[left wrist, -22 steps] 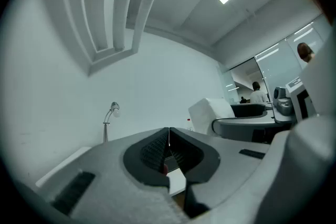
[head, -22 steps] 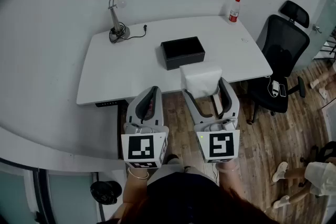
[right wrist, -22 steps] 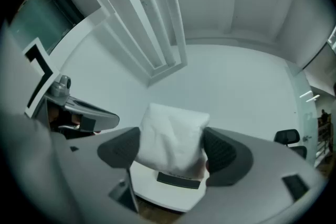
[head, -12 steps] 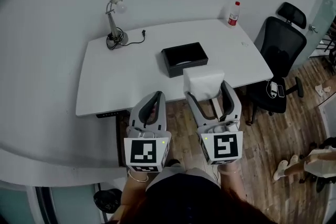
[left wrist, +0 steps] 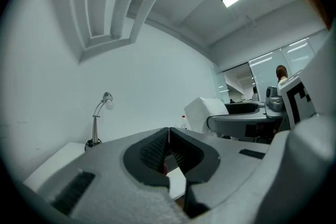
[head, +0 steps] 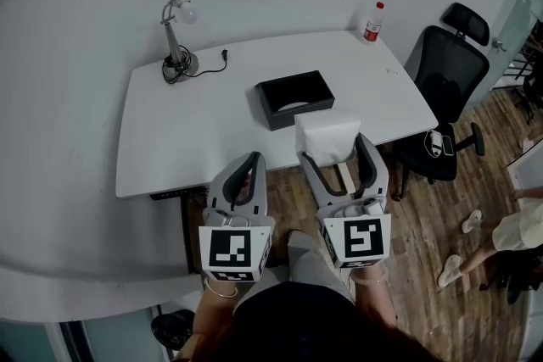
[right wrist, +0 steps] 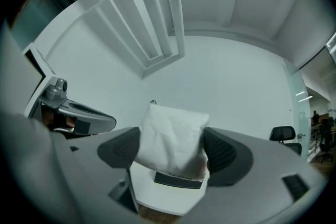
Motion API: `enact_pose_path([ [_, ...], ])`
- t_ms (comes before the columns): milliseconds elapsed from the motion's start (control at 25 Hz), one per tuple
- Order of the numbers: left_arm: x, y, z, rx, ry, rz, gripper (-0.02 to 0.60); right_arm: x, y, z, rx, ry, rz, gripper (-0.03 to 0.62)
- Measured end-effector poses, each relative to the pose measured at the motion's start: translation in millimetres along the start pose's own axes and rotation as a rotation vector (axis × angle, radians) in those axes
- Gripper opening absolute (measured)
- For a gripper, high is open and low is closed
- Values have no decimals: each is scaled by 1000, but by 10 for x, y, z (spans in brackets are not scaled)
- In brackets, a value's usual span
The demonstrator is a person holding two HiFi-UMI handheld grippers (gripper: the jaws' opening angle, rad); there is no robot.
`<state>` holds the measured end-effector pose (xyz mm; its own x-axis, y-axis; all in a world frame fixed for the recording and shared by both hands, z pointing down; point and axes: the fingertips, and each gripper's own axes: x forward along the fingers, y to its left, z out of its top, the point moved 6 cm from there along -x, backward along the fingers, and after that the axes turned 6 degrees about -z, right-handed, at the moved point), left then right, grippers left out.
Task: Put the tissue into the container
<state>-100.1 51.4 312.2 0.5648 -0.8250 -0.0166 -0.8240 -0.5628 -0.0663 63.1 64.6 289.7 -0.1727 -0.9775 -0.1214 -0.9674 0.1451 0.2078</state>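
Right gripper (head: 338,148) clamped tissue (head: 325,131), held just short of table's (head: 187,131) near edge. Left gripper (head: 252,160) clenched, empty. Container (head: 297,114) sat mid-table, open-topped. Best: carry level over rim, lower inside, then release.

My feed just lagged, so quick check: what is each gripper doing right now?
Left gripper: closed, nothing between its jaws.
Right gripper: closed on the tissue.

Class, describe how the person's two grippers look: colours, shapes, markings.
The left gripper and right gripper have grey curved jaws with dark ribbed pads. Each carries a white cube with black square markers. A thin bracelet circles the left wrist.
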Motion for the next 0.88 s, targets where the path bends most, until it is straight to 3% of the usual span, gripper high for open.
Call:
enact_pose_path([
  [880, 833, 259, -85, -9, 10, -22, 28, 739, -315, -258, -12, 42, 3, 397],
])
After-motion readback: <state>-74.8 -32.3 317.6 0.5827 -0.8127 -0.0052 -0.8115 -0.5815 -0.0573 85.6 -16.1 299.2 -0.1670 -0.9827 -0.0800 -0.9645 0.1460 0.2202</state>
